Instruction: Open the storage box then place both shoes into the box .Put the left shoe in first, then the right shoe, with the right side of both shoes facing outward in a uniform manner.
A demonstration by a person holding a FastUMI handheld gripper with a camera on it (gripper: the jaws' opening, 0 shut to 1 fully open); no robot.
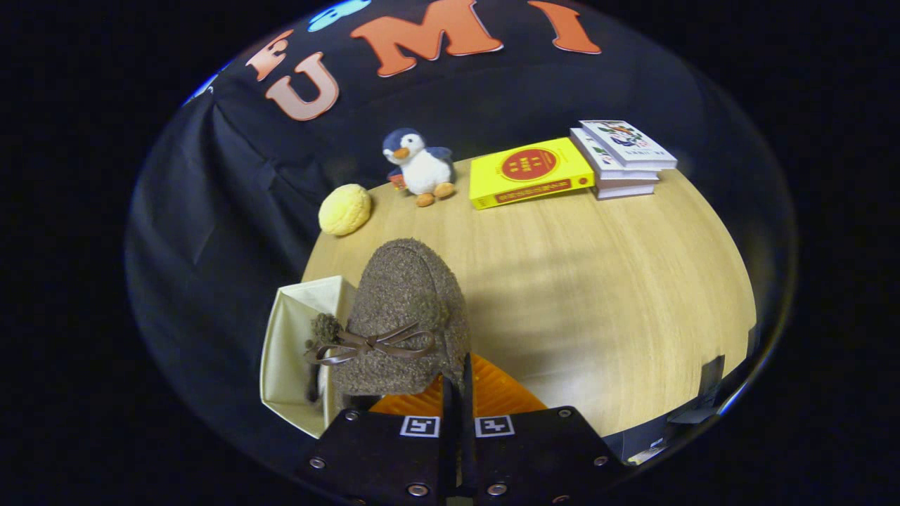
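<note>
**Inspector:** Tongs (457, 393) are sitting pressed nearly together, both fingers pinching the rear edge of a brown fuzzy shoe (404, 316). The shoe is hanging lifted above the table (598, 295), toe pointing away from the fingers, with a brown ribbon bow (373, 344) lying across its upper.

**Clerk:** And the sole?

**Inspector:** An orange ribbed surface (492, 393) is showing just beneath the shoe, right at the fingers. I am taking it for the sole or lining; I cannot tell which.

**Clerk:** Where is the storage box standing?

**Inspector:** The cream fabric storage box (292, 351) is standing open at the table's near left edge, just left of the held shoe and partly hidden behind it. Something brown and fuzzy (325, 329) is poking up inside the box, touching the held shoe's side; whether it is the other shoe, I cannot tell.

**Clerk:** Anything else on the table?

**Inspector:** Well beyond the shoe, along the far edge, a yellow round cushion-like thing (344, 209) is lying at the left, a plush penguin (420, 167) is sitting beside it, a yellow book (529, 172) is lying flat next to that, and a stack of books (622, 158) is resting at the right. All are standing well apart from the box.
</note>
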